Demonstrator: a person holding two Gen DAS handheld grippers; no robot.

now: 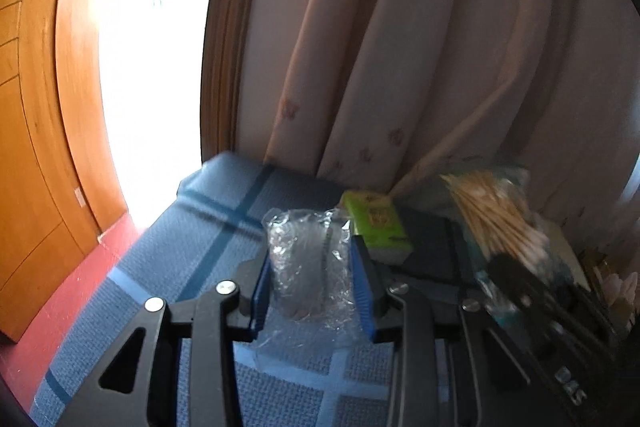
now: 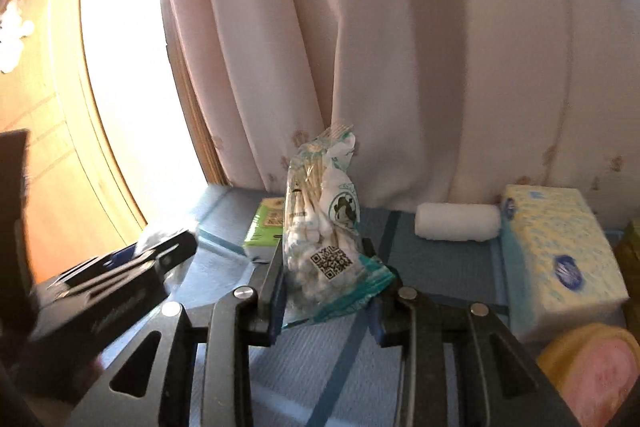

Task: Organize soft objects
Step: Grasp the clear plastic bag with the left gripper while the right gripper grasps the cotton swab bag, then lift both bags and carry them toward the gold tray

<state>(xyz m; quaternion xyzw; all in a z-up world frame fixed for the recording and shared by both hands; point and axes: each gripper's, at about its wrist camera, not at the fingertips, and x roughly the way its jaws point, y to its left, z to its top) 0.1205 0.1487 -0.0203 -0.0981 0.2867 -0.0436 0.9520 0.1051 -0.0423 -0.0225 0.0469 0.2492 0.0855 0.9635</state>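
Observation:
My left gripper is shut on a clear crinkly plastic packet with something grey inside, held above the blue checked cloth. My right gripper is shut on a bag of cotton swabs, held upright; the bag also shows blurred in the left wrist view. A green tissue pack lies behind it on the cloth and shows in the left wrist view too. The left gripper's body appears at the left of the right wrist view.
A white roll and a pale yellow-and-blue tissue box lie at the right by the pink curtain. A yellow-and-pink soft object sits at the lower right. A wooden door and bright window are at the left.

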